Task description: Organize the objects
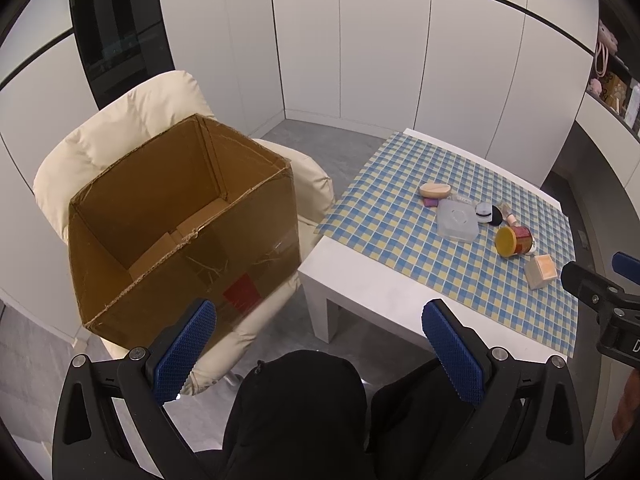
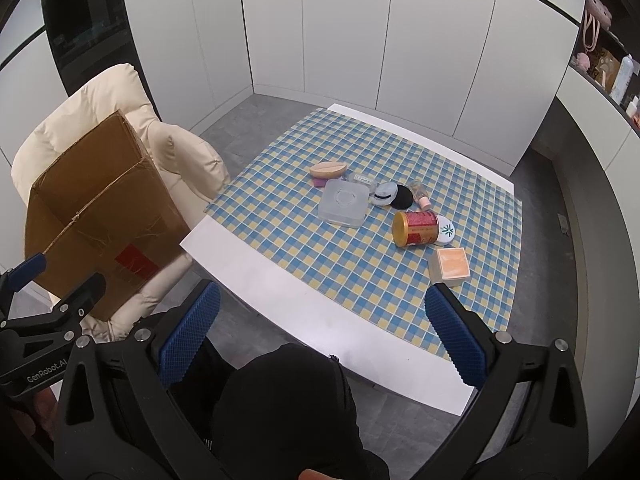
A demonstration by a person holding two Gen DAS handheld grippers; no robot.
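An open brown cardboard box [image 1: 180, 220] [image 2: 104, 220] stands on a cream armchair [image 1: 120, 128] [image 2: 80, 120], with nothing seen inside. On the checked cloth [image 1: 400, 240] [image 2: 320, 256] lie a clear square container [image 1: 458, 220] [image 2: 344, 204], a red can with a yellow end [image 1: 514, 240] [image 2: 416, 229], a small peach box [image 1: 542, 271] [image 2: 450, 266], a tan oval [image 1: 435, 190] [image 2: 328, 169], a black round puff [image 2: 402, 197] and small bottles. My left gripper [image 1: 320, 352] hangs open above the person's knees, between box and table. My right gripper [image 2: 324, 338] is open over the table's near edge.
The low white table [image 1: 360, 280] [image 2: 256, 264] stands on a grey floor, the armchair close against its left corner. White cupboard doors line the back wall. Shelves [image 2: 608, 64] with bags and bottles run along the right. The person's dark-clothed legs [image 2: 288, 400] fill the bottom.
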